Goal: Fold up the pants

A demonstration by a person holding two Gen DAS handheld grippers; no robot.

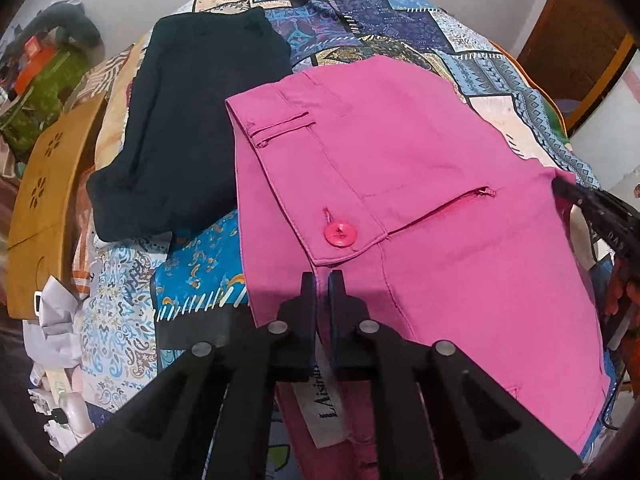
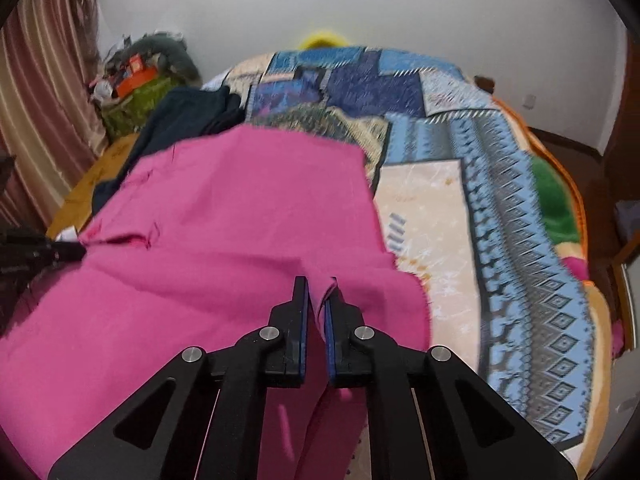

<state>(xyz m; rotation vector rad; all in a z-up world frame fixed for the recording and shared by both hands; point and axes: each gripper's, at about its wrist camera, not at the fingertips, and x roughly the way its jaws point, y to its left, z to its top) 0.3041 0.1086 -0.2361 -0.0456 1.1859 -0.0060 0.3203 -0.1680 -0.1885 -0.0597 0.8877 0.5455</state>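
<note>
1 patchwork blanket [image 2: 500, 200], white walls [image 2: 440, 20]

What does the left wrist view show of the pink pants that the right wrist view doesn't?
Only the left wrist view shows the waistband details: the pink button, the zip pocket and a white label beneath the left tongs.

Only the right wrist view shows the pants' plain far edge lying on the blanket, the curtain, and the right tongs pinching a fold close up.

Both show the pink pants, the dark garment beyond them, the patterned blanket, and each tongs shut on pink fabric.
</note>
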